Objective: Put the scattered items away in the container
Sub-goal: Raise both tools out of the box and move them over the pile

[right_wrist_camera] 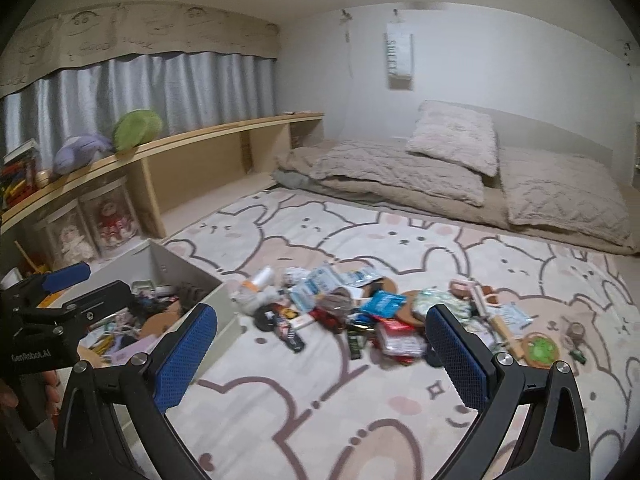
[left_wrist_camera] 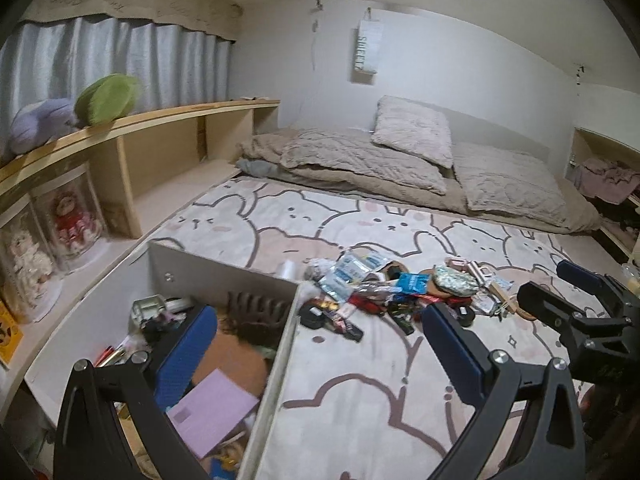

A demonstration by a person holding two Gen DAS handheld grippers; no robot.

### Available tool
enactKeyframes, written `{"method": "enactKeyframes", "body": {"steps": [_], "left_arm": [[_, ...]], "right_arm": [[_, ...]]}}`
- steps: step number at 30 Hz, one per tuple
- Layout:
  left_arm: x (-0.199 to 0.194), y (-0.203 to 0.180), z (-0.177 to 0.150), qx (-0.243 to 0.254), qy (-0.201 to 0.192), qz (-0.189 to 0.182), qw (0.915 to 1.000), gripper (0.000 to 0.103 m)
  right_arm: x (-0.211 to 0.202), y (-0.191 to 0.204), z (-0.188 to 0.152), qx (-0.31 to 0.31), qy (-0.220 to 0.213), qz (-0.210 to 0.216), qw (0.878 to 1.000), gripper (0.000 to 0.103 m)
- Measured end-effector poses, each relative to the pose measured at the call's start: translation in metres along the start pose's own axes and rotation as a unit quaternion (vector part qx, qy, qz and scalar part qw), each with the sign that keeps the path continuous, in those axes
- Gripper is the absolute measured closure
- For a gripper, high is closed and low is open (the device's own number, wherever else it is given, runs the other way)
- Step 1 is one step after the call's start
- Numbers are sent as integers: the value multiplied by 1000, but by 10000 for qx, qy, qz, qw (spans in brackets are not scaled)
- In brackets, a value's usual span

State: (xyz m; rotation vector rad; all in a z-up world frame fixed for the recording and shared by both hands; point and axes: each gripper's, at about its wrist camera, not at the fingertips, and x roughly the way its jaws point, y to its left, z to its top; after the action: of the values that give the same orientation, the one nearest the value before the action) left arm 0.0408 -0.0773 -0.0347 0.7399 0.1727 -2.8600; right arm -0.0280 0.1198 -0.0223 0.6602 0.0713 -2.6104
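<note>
Fingers spread above cluttered container, empty.

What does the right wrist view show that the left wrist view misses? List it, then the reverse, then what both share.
Only the right wrist view: the green round coaster at the pile's far right, and books on the shelf end.
Only the left wrist view: the lilac card inside the container, and heaped clothes in a right-hand nook.
Both: the white container, the scattered pile, the bunny-print rug, and both grippers open and empty.
</note>
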Motion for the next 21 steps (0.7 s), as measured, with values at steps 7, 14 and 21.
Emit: {"method": "enactKeyframes", "body": {"steps": [7,14,21], "left_arm": [[11,-26,18,119,-124,-254,9995,0],[24,-49,34,233,-219,-478,9983,0],[43,-63,46,267,-269,-633,9973,0]], "right_arm": [[-7,-25,5,13,-73,-269,9996,0],[-9,-51,9,115,-133,-454,9988,0],[-10,-81,17,146,-226,-728,9970,0]]}}
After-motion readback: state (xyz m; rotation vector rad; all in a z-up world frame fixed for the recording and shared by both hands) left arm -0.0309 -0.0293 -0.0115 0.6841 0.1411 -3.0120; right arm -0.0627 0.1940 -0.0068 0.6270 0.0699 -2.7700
